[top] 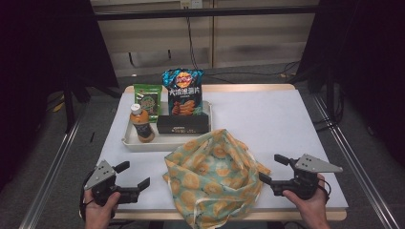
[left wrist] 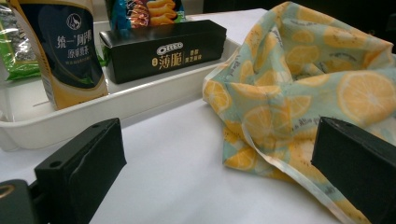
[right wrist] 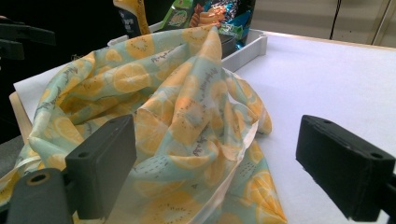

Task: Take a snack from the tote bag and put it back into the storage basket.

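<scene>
Left gripper [top: 134, 176] at lower left, jaws spread wide, holding nothing. Right gripper [top: 271, 171] at lower right, jaws likewise apart and empty. Between them, lower centre of the counter [top: 286, 124]: lemon-print cloth bag [top: 212, 176], crumpled, no clear long axis. Above it, in a white tray [top: 125, 139]: black box [left wrist: 163, 46] reading "OREO", bottle [top: 140, 123], chips bag [top: 183, 91].

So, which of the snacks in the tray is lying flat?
The black Oreo box; it lies flat at the tray's front, while the two bags and the bottle stand upright.
</scene>
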Tool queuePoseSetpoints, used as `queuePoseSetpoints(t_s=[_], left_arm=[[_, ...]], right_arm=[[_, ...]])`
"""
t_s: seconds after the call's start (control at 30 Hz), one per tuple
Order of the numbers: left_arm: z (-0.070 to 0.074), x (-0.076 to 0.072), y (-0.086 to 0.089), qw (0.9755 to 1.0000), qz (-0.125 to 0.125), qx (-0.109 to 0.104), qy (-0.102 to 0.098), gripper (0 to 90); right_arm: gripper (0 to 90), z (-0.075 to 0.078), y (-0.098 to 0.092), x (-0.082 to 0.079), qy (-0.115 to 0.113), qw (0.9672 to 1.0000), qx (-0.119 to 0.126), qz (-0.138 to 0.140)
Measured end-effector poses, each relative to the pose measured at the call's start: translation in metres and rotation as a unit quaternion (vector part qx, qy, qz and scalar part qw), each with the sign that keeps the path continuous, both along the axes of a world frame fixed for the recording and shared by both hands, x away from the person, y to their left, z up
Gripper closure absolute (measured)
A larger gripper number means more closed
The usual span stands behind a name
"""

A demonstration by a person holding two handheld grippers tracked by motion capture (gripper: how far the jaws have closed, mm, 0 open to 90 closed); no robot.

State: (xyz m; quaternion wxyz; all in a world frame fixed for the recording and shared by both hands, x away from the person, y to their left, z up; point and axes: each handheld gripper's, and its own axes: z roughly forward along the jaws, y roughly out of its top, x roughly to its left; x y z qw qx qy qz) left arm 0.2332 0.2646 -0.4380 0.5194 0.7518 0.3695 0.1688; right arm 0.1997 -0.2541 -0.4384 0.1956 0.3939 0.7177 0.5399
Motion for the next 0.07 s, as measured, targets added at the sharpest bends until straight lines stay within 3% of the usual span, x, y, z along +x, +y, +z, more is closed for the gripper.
queuePoseSetpoints(t_s=[0.07], left_arm=[[-0.0002,0.0,-0.0024,1.0,0.001,0.004,-0.002,2.4]], right_arm=[[11.6,0.0002,-0.001,0.0001,-0.001,1.0,-0.001,-0.001]])
